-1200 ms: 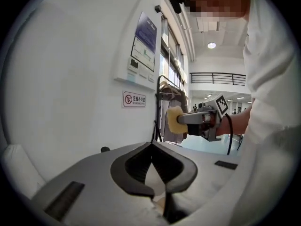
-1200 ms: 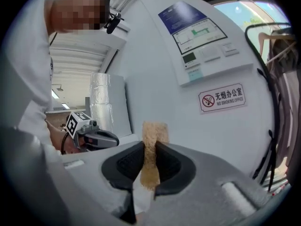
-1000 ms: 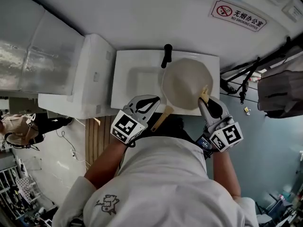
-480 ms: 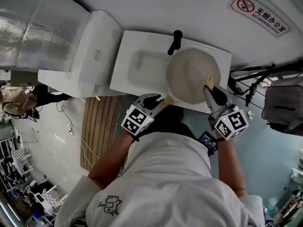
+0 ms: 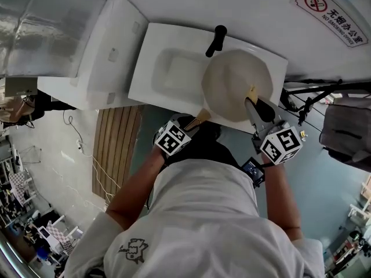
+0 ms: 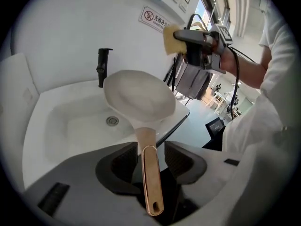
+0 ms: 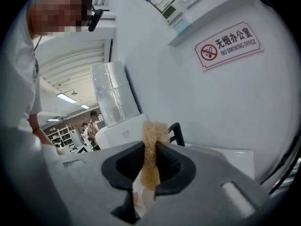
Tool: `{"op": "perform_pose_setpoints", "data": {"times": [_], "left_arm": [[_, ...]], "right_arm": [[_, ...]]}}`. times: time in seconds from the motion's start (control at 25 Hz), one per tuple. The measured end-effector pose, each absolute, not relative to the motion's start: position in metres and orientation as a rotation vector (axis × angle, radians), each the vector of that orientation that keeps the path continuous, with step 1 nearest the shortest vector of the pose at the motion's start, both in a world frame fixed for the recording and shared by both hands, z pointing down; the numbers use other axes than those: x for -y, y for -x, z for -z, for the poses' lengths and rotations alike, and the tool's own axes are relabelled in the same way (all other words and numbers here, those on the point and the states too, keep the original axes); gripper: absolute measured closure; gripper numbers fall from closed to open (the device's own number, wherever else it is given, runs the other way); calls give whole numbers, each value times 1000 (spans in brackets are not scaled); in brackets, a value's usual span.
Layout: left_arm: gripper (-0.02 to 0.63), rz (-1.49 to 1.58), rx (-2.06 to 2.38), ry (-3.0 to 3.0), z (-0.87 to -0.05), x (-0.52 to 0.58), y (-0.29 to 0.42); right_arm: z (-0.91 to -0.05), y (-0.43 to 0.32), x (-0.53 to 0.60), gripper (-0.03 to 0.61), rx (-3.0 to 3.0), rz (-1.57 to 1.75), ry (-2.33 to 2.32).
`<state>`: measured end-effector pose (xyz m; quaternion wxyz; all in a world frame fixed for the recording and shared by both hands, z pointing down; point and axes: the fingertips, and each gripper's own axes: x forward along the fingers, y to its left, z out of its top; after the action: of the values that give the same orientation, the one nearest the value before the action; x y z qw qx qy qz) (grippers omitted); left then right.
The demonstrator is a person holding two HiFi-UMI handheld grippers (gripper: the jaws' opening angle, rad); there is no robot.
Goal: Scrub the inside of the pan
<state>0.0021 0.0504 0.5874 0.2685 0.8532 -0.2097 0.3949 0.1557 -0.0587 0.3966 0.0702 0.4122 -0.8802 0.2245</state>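
Two grippers frame the pan, a pale cream one in the upper middle of the head view. It rests over the right side of the white sink, just below the black tap. Its inside shows to the camera, and its copper-coloured handle runs down and to the left, toward the person.

The left gripper, at the centre of that view, has its jaws on either side of this handle. They have just been opening. In the left gripper view the handle lies between the pads with a gap on each side — loose, not pinched. Farther up that frame the pan's bowl sits over the basin's rim, with the drain to its left.

The right gripper, right of centre in the head view, has its fingers clamped on a yellow-brown sponge. Seen from the left gripper's camera it hangs at the upper right, above the pan and apart from it. In its own view the sponge stands upright, squeezed between the two pads.

A no-smoking sign is on the wall at the upper right.
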Motion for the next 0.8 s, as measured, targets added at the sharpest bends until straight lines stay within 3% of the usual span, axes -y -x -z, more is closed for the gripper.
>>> {"op": "perform_pose_setpoints", "data": {"times": [0.6, 0.8], "left_arm": [[411, -1196, 523, -2194, -640, -68, 2], [458, -1202, 519, -2188, -645, -69, 4]], "right_arm": [[-452, -140, 90, 520, 2554, -769, -1249], [-478, -135, 104, 520, 2495, -793, -1254]]}}
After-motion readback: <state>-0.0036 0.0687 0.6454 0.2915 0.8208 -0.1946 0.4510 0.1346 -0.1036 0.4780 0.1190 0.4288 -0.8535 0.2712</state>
